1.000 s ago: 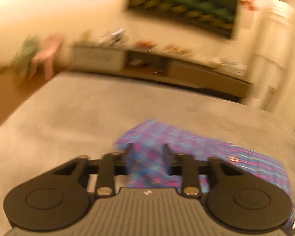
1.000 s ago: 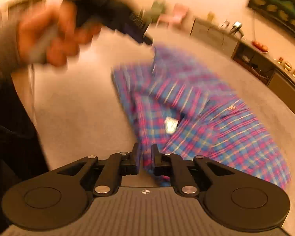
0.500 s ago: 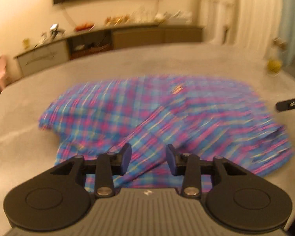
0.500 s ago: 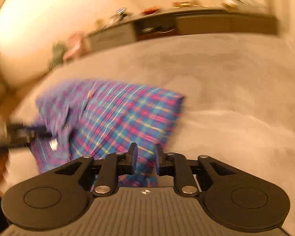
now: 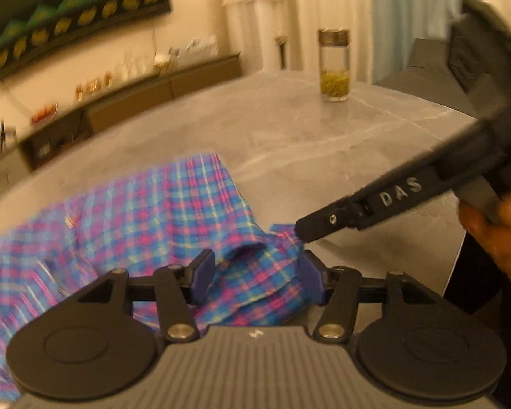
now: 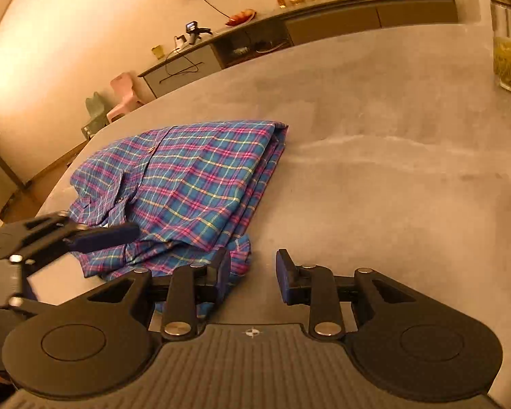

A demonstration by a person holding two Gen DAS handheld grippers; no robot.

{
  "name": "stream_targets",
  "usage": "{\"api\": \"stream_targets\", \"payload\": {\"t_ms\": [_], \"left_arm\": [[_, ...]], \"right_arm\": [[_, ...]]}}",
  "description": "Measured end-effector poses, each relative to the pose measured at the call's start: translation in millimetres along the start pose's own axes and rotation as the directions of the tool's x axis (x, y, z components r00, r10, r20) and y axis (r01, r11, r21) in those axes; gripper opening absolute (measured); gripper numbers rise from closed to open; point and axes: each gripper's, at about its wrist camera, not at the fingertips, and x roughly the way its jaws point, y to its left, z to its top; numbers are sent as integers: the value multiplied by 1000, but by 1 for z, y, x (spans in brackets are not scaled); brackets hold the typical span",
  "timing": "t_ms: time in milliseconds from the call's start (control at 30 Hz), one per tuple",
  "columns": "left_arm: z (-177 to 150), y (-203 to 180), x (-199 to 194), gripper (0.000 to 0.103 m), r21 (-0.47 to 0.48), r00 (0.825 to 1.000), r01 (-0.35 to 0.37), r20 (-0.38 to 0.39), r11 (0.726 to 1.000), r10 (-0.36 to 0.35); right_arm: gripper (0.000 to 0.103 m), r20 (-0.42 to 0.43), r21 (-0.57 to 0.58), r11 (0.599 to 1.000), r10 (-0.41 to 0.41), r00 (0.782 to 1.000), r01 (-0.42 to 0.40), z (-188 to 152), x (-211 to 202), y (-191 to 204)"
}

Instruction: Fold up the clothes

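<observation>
Left wrist view, nearest: the left gripper [image 5: 255,272], jaws about half apart and just opened further. A rumpled fold of the plaid shirt [image 5: 160,218] lies between its pads [image 5: 201,274]; the cloth reaches both, but whether they press it cannot be told, and the fold looks released rather than pinched.

Right wrist view, nearest: the right gripper [image 6: 253,276], jaws also just opened, now a moderate gap. Bare table shows in that gap. Only a small tip of cloth lies by the left-hand pad [image 6: 223,267], so it holds nothing.

Just beyond: the shirt [image 6: 194,184] lies folded in several layers on the grey table [image 6: 391,177], near the edge where the person stands. Its long axis runs from that edge away toward the far left of the right view. The thick folded edge faces the open table on the right.

Relation governing the next move: the shirt lies ahead and left of the right gripper, directly ahead of the left one. The left gripper [image 6: 112,235] is over the near corner and is the nearer tool. The right gripper [image 5: 306,230] tip sits just beside that same corner, the person's hand [image 5: 494,238] behind it.

Far: a glass jar [image 5: 334,68] stands well apart near the far right edge.
</observation>
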Motion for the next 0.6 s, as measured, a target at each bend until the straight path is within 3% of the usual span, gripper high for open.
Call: {"api": "stream_targets", "payload": {"t_ms": [100, 133, 200, 233, 333, 600], "left_arm": [[-5, 4, 11, 57, -69, 999, -16, -35, 997, 14], [-7, 6, 13, 51, -95, 999, -20, -40, 995, 17], [-7, 10, 10, 30, -146, 1000, -9, -26, 989, 5], [-8, 13, 8, 10, -183, 1000, 17, -12, 983, -20], [-12, 19, 1, 7, -256, 1000, 27, 16, 966, -24], [-27, 50, -16, 6, -425, 988, 149, 102, 893, -117]], "right_arm": [[31, -21, 20, 1000, 16, 1000, -16, -3, 4, -8], [31, -24, 27, 999, 27, 999, -26, -3, 5, -10], [31, -28, 53, 997, 55, 998, -53, -2, 5, -15], [30, -29, 67, 996, 69, 997, -67, -1, 5, -17], [28, -33, 96, 990, 107, 994, -103, -1, 6, -21], [26, -9, 40, 987, 156, 988, -155, 0, 5, -9]]}}
